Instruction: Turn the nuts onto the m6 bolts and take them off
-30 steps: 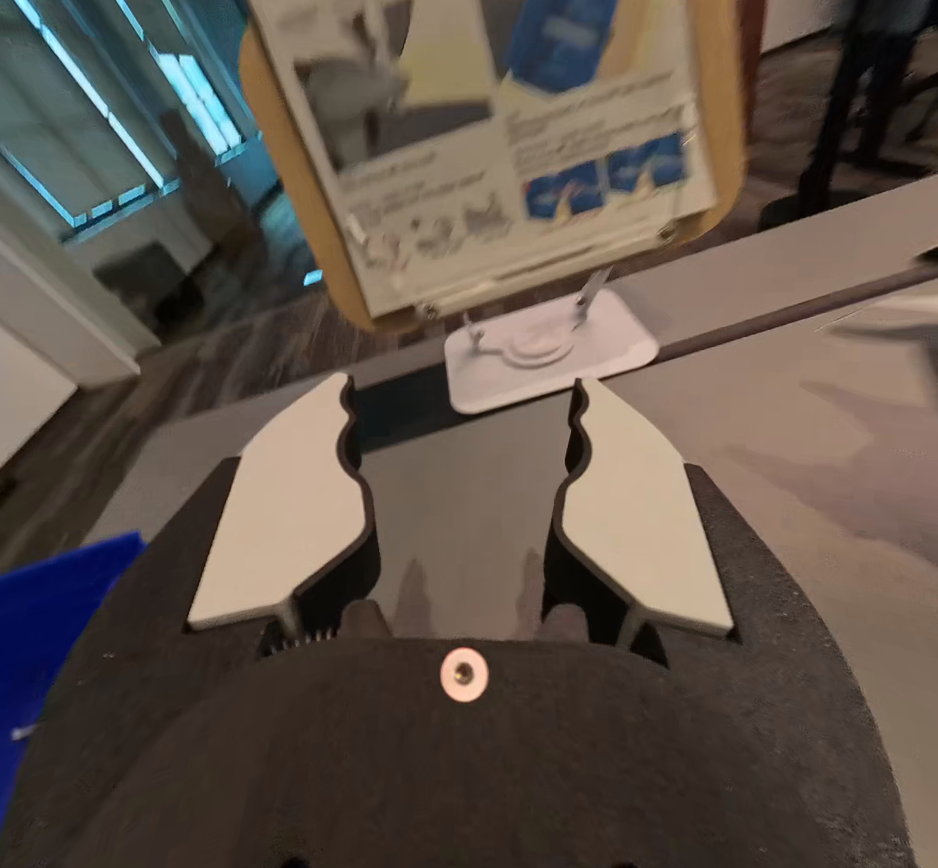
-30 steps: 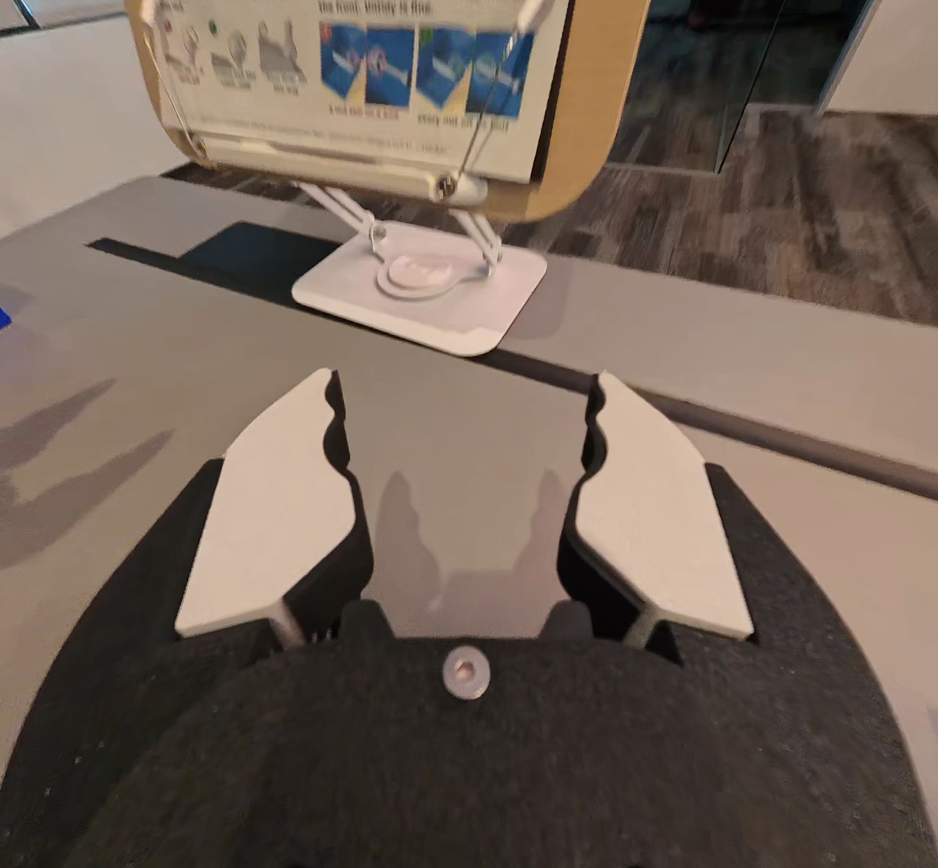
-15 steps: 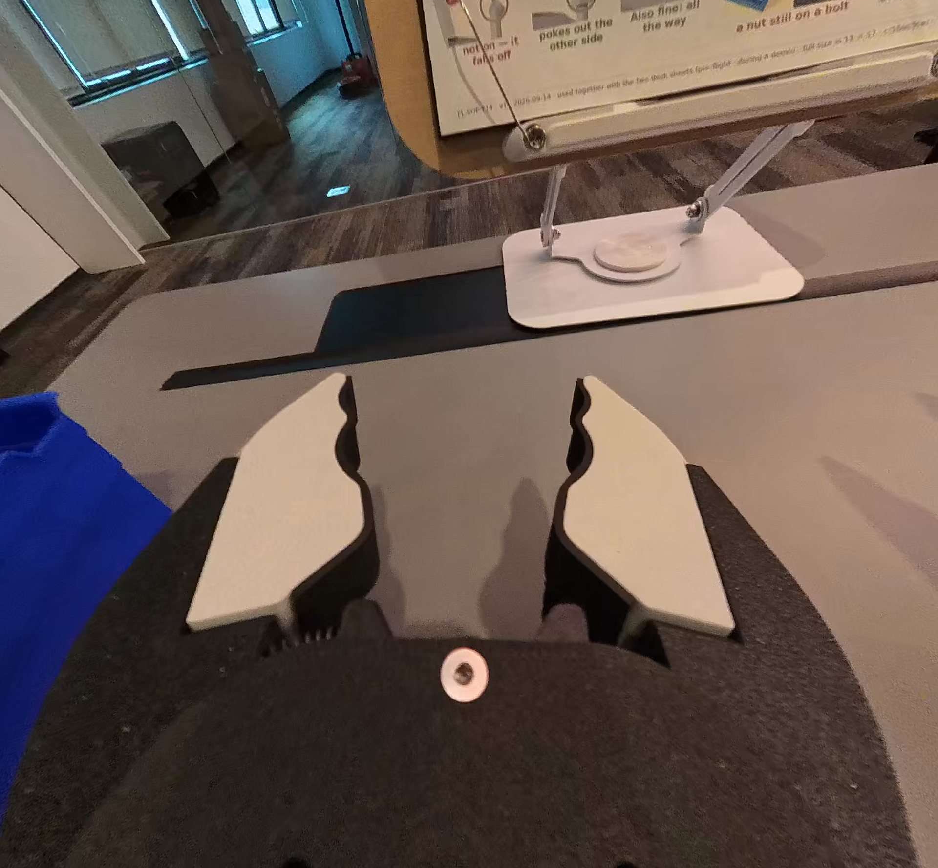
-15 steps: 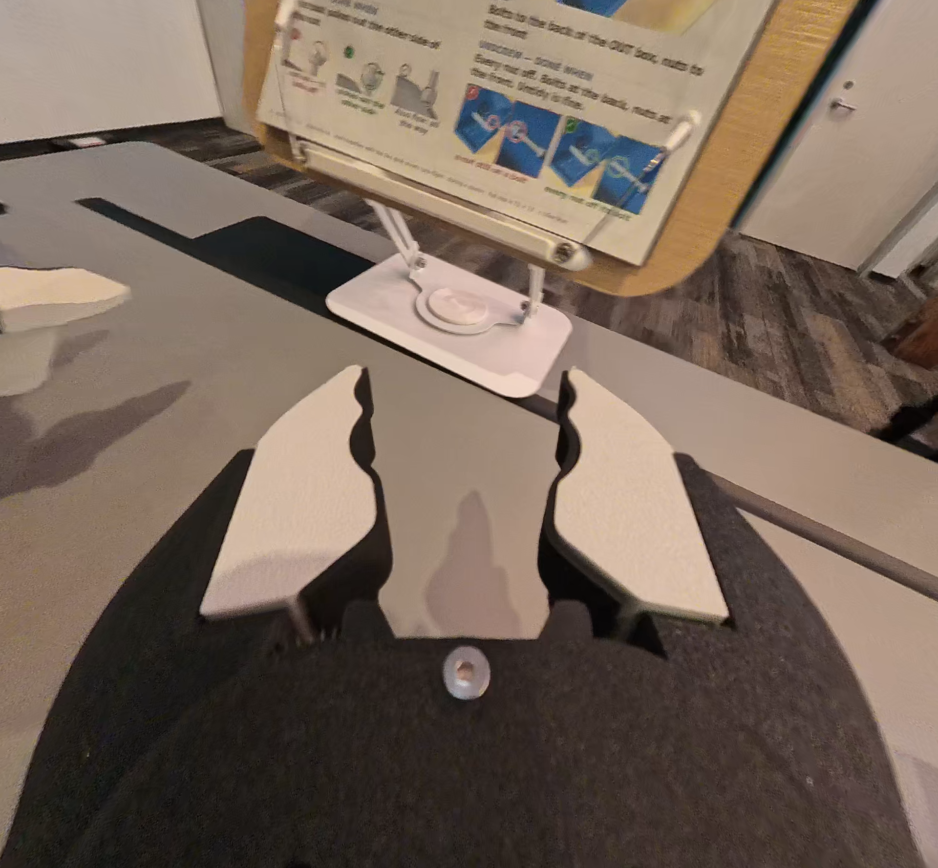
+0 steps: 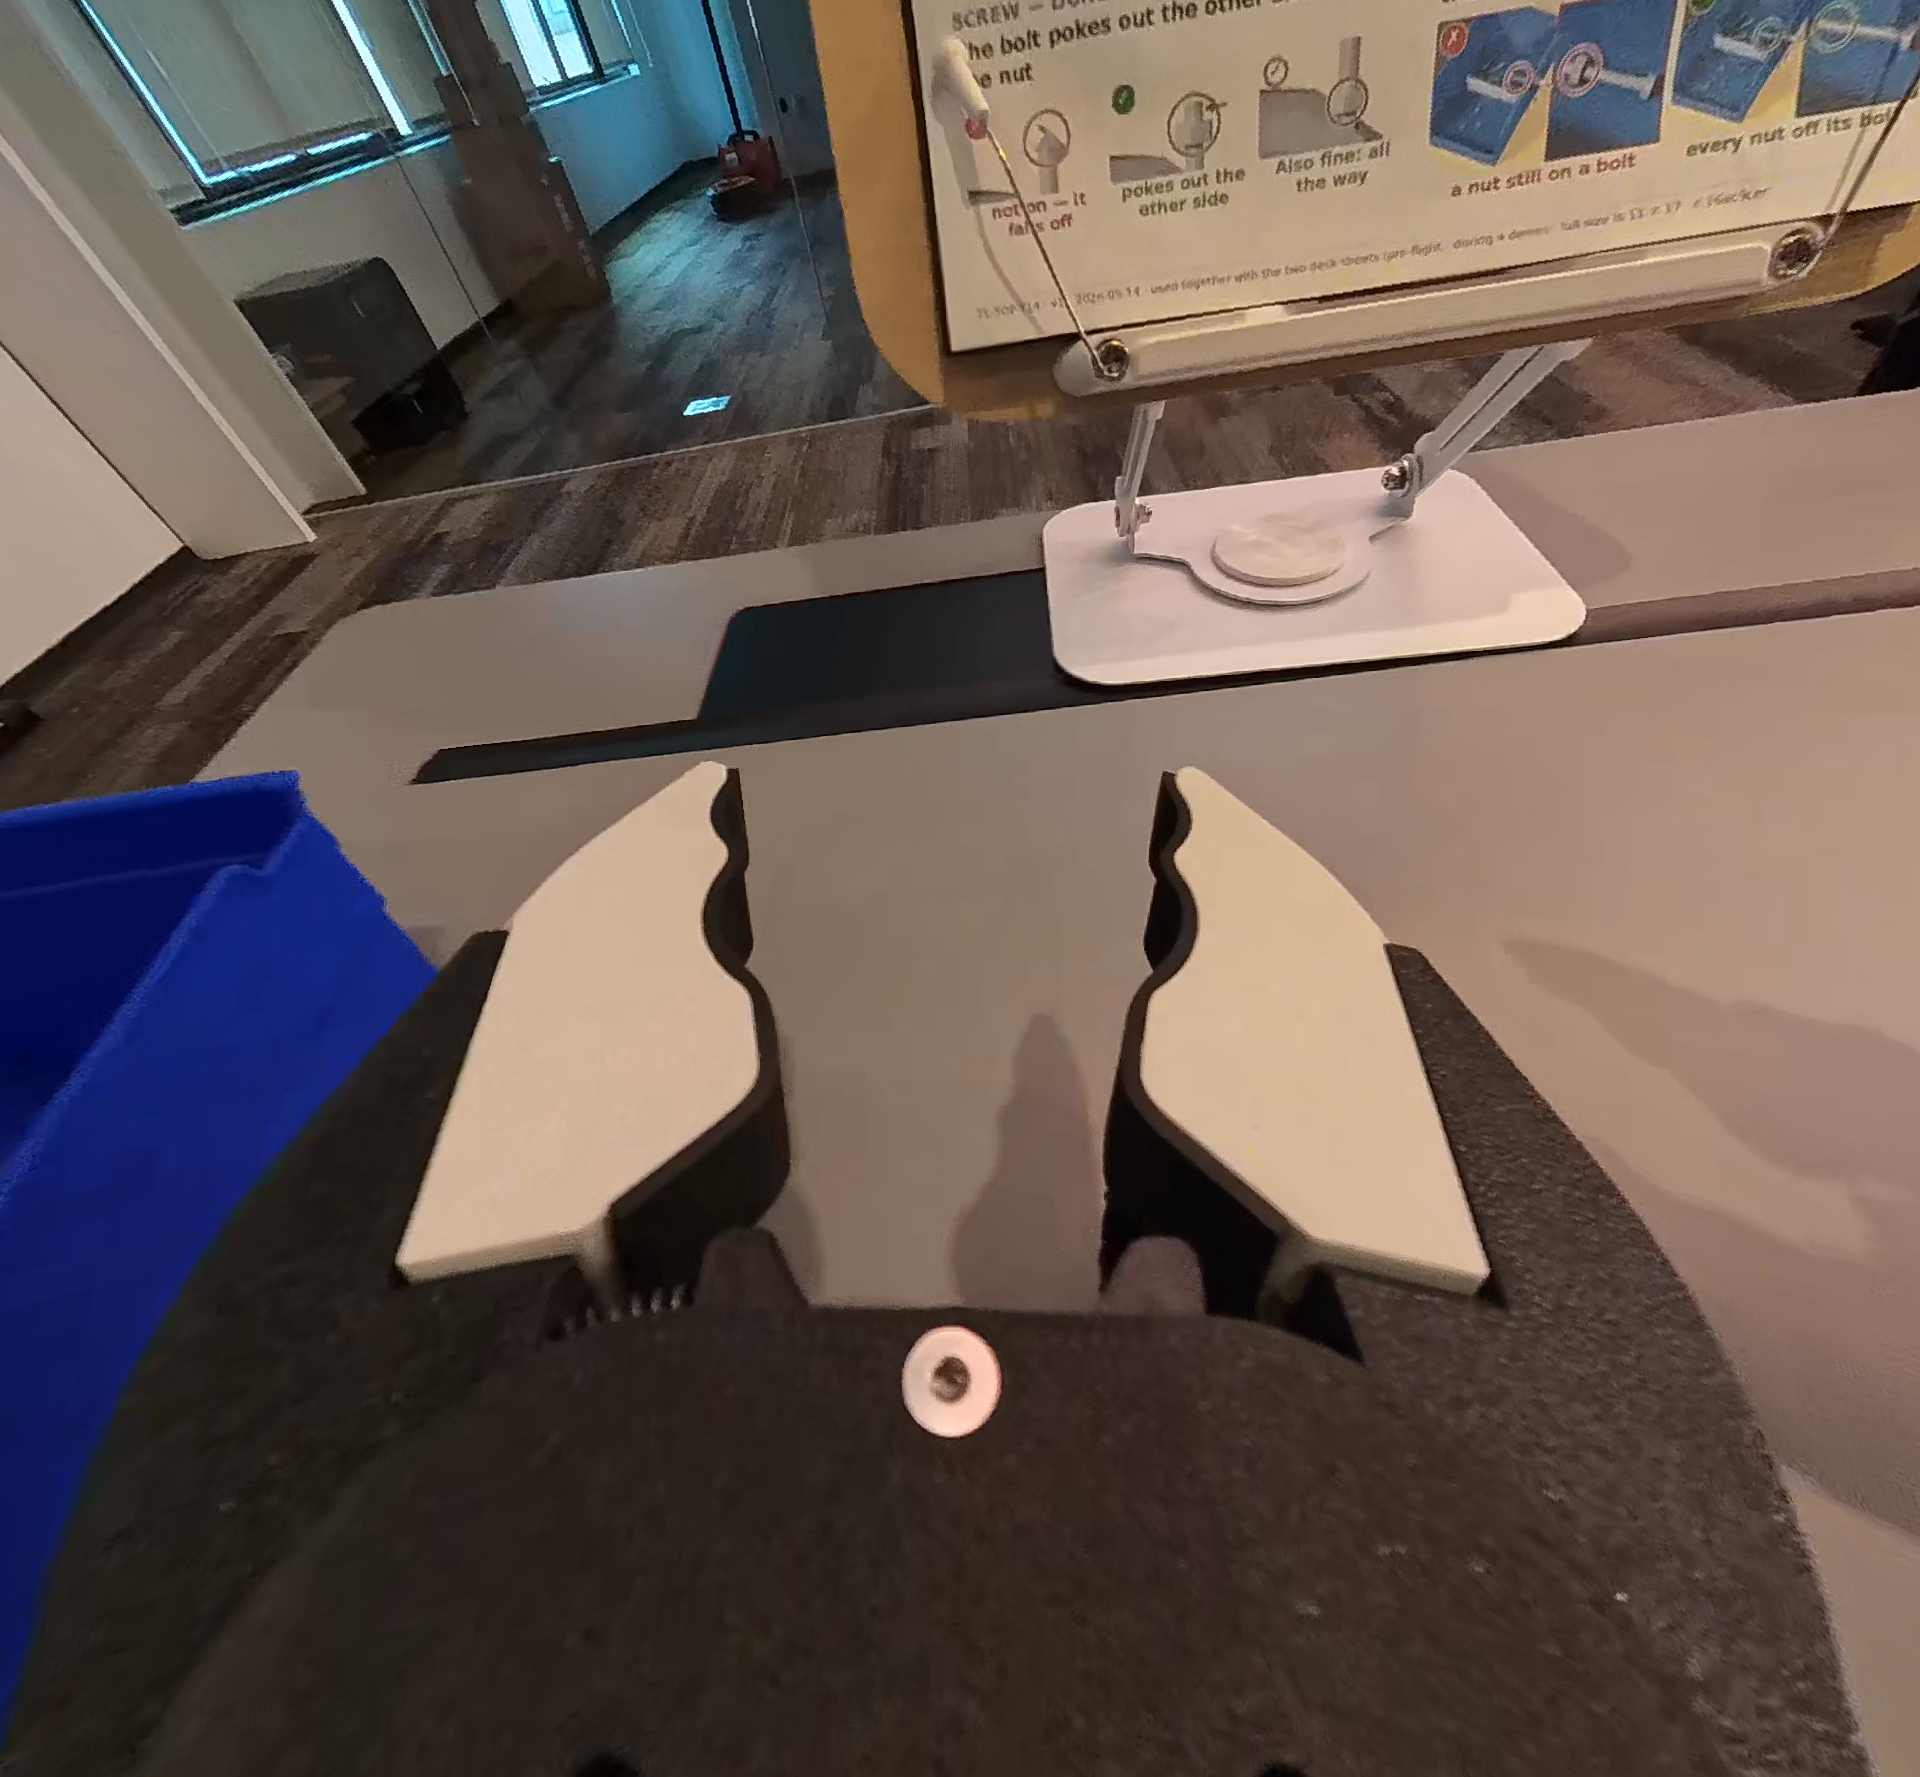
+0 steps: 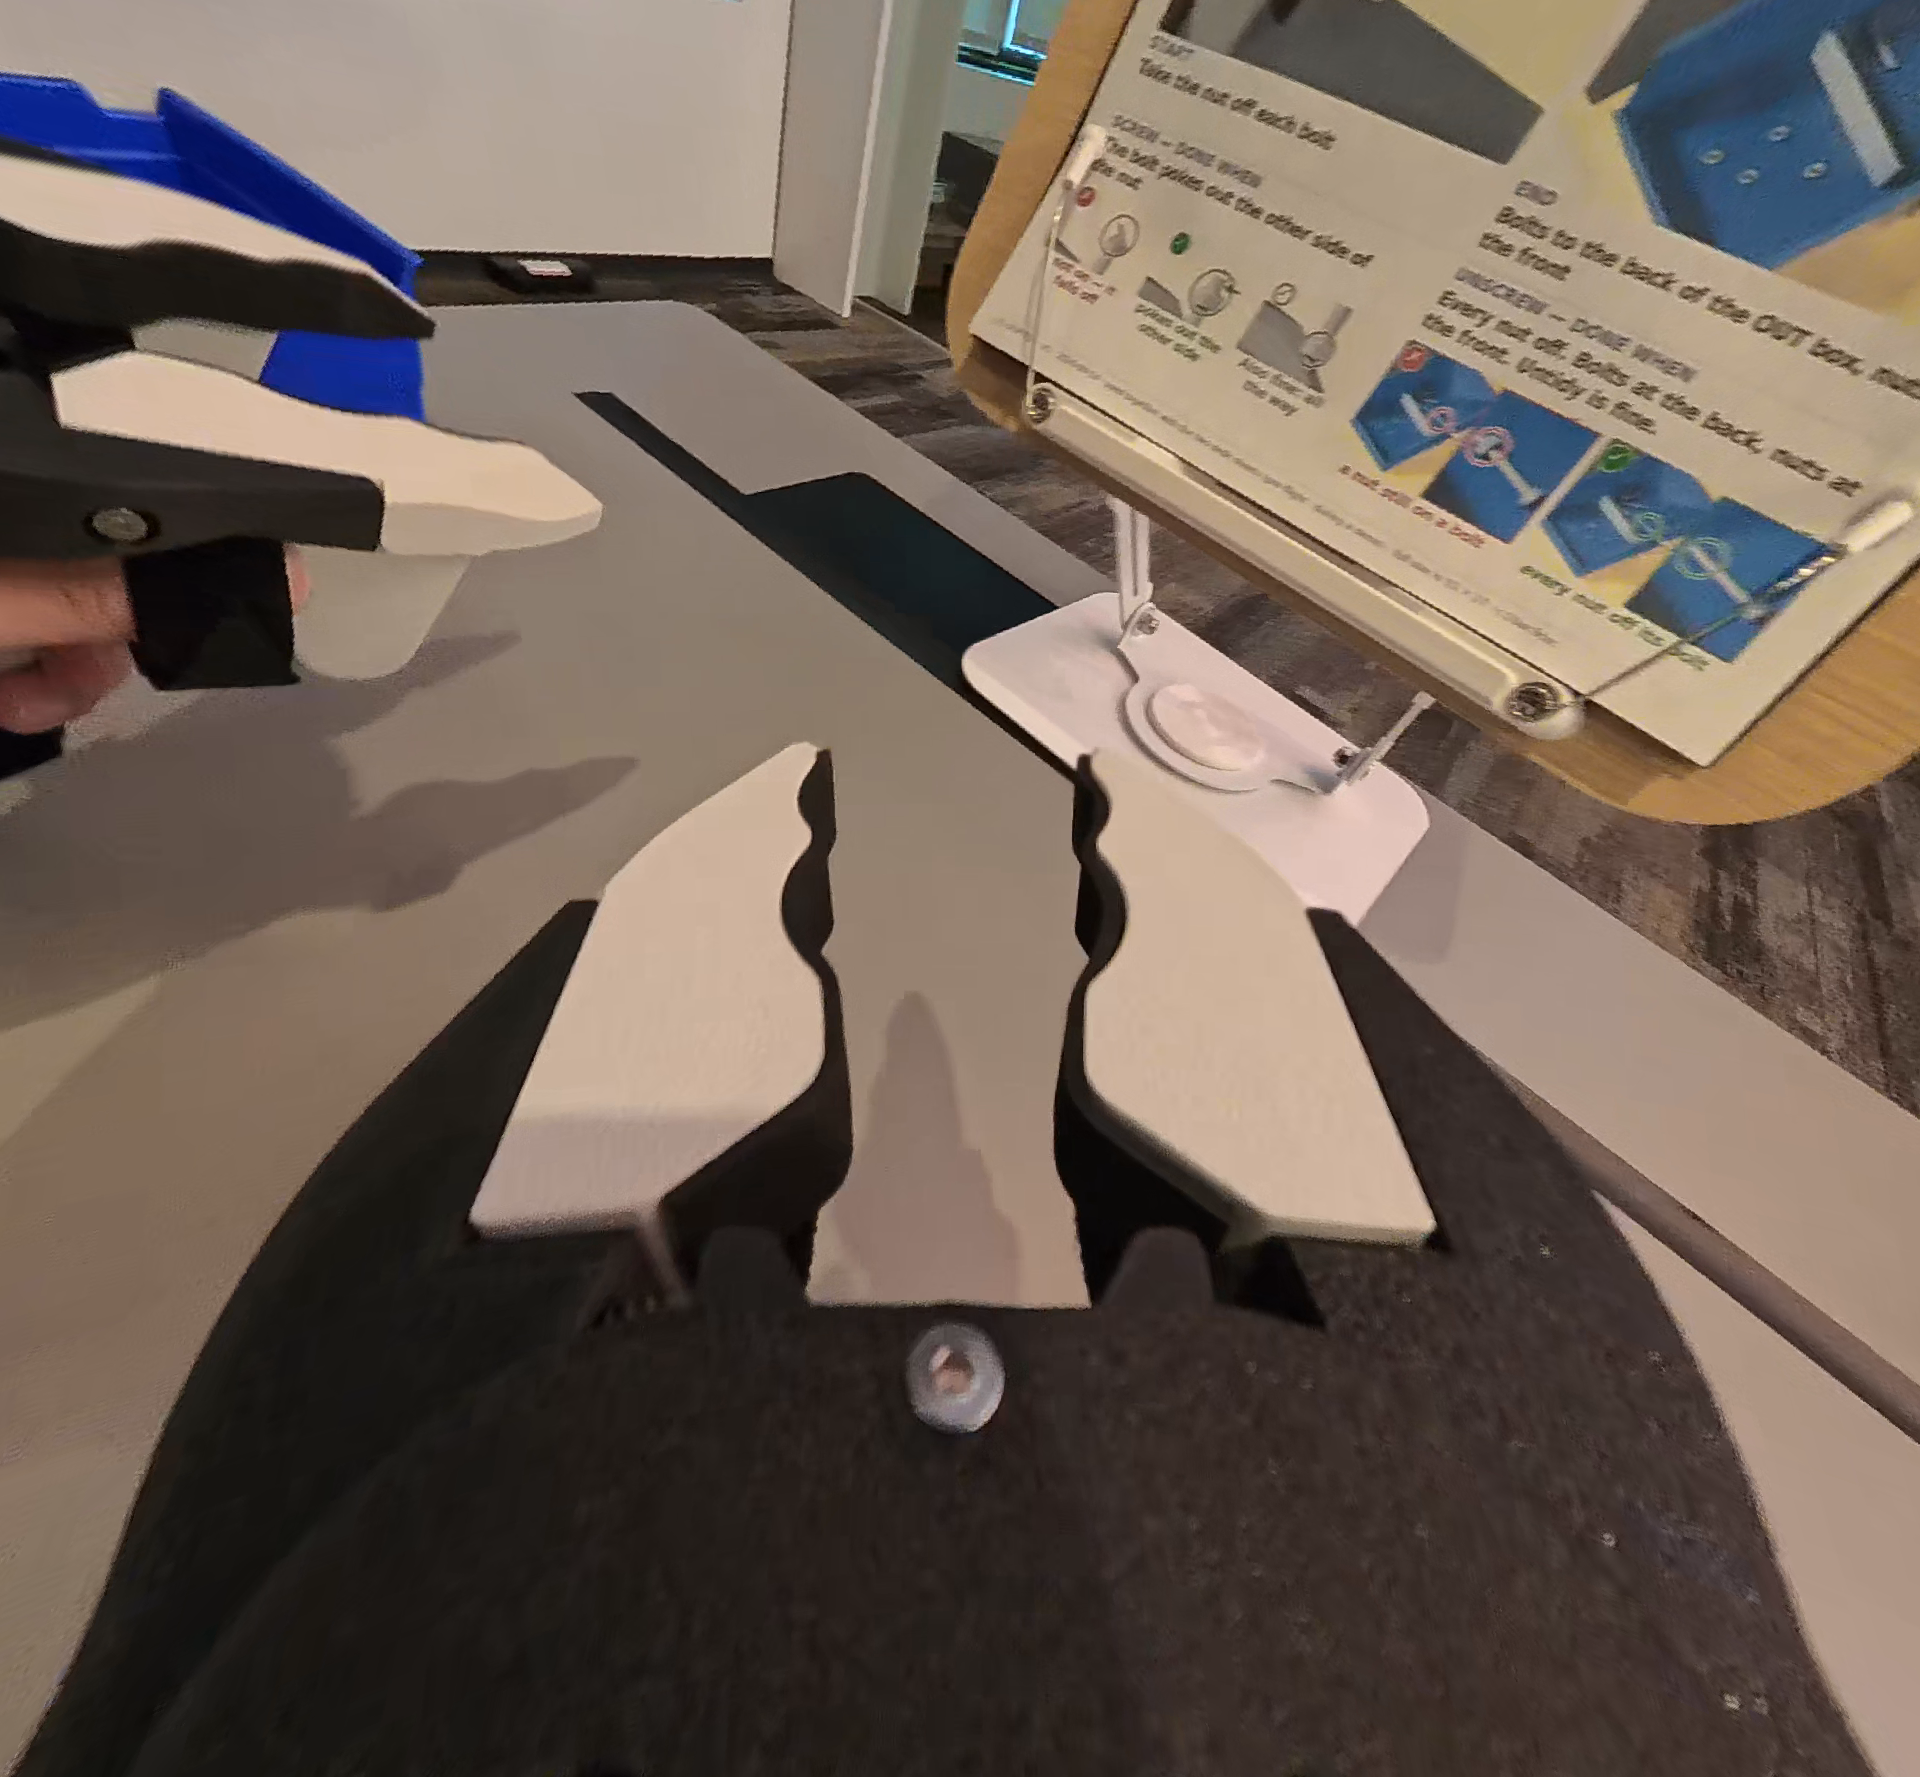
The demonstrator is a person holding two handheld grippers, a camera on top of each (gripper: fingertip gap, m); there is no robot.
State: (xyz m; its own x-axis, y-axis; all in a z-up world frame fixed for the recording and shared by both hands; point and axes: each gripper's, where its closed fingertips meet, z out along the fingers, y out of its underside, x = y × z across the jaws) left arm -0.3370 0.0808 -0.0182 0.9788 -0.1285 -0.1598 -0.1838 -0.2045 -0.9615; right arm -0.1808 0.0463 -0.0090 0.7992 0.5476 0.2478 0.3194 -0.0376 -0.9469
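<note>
No nuts or bolts show in either view. My left gripper (image 5: 948,782) is open and empty above the grey table (image 5: 1558,844), with a blue bin (image 5: 135,979) just to its left. My right gripper (image 6: 951,771) is open and empty, its jaws closer together than the left's, pointing toward the white stand base (image 6: 1195,751). In the right wrist view the left gripper (image 6: 499,408) shows side-on at the left, held by a hand (image 6: 52,647), in front of the blue bin (image 6: 312,210).
A wooden board with an instruction sheet (image 5: 1403,86) stands on a white hinged base (image 5: 1309,574) at the table's far edge; it also shows in the right wrist view (image 6: 1507,325). A dark slot (image 5: 883,667) runs along the back of the table. Floor lies beyond.
The left view has swung left and steadied, bringing the blue bin further in. The right view has turned left, so the left gripper now shows, and the right jaws have narrowed.
</note>
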